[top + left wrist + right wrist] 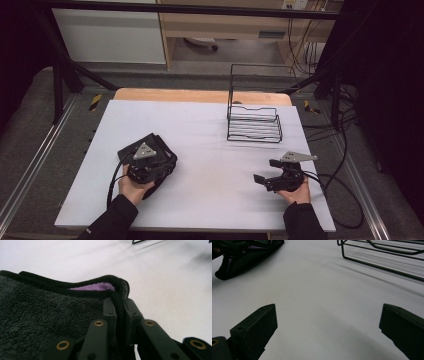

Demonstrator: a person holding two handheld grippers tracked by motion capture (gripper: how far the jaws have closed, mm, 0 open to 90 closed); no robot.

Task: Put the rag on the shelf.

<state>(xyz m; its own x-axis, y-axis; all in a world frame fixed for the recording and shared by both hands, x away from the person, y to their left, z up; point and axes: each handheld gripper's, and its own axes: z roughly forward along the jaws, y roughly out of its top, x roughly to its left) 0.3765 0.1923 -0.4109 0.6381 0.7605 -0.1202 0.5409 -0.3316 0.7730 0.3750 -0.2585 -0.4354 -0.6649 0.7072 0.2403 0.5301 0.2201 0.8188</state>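
Note:
A folded black fleece cloth [150, 145] with a purple inner side [95, 286] lies at the left of the white table [210, 150]. My left gripper [152, 167] rests on the cloth's near right part and is shut on its bound black edge [120, 307], which runs up between the two jaws. My right gripper [266, 171] sits low over the table at the right, jaws wide open with bare table between them [327, 325]. Far off in the right gripper view, the cloth [244, 255] and the other hand lie at the upper left.
A black wire rack [252, 120] stands at the back right of the table, its base wires [382, 255] ahead of my right gripper. Cables [345, 195] trail off the table's right edge. The table's wooden far edge [200, 95] borders a metal frame.

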